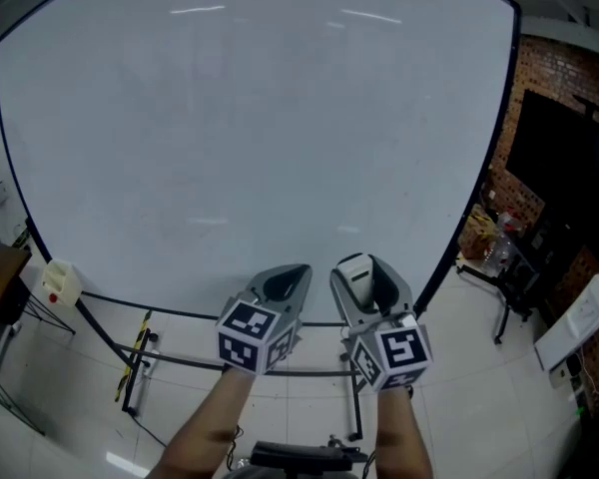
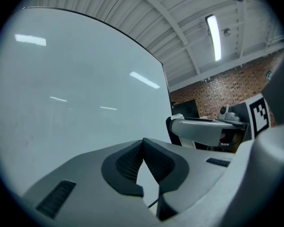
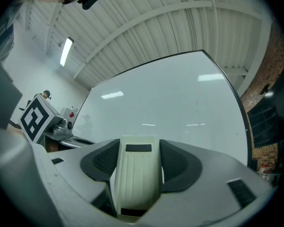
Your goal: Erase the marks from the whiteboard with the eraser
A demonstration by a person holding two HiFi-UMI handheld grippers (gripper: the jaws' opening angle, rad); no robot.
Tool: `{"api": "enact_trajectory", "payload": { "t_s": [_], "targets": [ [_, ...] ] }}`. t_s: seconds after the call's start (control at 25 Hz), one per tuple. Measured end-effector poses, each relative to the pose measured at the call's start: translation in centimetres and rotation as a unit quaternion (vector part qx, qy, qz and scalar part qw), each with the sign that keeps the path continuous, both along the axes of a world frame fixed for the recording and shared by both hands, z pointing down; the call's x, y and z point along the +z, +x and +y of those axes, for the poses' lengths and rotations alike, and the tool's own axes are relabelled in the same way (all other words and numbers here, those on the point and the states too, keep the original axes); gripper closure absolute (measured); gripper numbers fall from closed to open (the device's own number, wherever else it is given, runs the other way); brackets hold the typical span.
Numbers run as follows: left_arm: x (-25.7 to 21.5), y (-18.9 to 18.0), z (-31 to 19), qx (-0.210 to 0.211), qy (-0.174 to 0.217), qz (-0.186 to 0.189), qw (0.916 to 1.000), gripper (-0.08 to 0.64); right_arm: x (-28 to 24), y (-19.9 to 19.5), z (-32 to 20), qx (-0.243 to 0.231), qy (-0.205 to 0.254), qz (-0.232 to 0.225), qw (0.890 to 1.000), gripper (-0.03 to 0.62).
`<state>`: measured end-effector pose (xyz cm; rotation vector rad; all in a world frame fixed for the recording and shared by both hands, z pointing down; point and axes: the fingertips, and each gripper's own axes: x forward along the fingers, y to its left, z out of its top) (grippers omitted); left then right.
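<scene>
A large whiteboard (image 1: 250, 128) on a black stand fills the head view; its surface looks white with only ceiling-light reflections and no marks that I can make out. My right gripper (image 1: 359, 267) is shut on a cream eraser (image 1: 355, 272) with ribbed back, held low before the board's lower edge; the eraser (image 3: 136, 176) sits between the dark pads in the right gripper view. My left gripper (image 1: 292, 275) hangs beside it, shut with nothing between its pads (image 2: 128, 162). The whiteboard (image 2: 75, 93) also shows beyond the left jaws, and the whiteboard (image 3: 180, 103) rises ahead of the right jaws.
A small white box with a red button (image 1: 60, 282) hangs at the board's lower left. The stand's black legs (image 1: 135, 377) spread over the tiled floor. A brick wall (image 1: 554, 78) with a dark screen (image 1: 564, 158) and cluttered trolleys (image 1: 494, 247) is on the right.
</scene>
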<state>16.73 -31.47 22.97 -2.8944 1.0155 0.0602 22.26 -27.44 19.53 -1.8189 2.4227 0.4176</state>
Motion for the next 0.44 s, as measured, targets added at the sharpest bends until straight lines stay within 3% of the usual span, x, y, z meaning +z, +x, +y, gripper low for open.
{"api": "enact_trajectory", "payload": {
  "t_s": [0.44],
  "targets": [
    [-0.36, -0.42, -0.45, -0.004, 0.0, 0.001, 1.0, 0.568, -0.04, -0.34, -0.59, -0.011, -0.005, -0.006, 1.0, 0.33]
  ]
}}
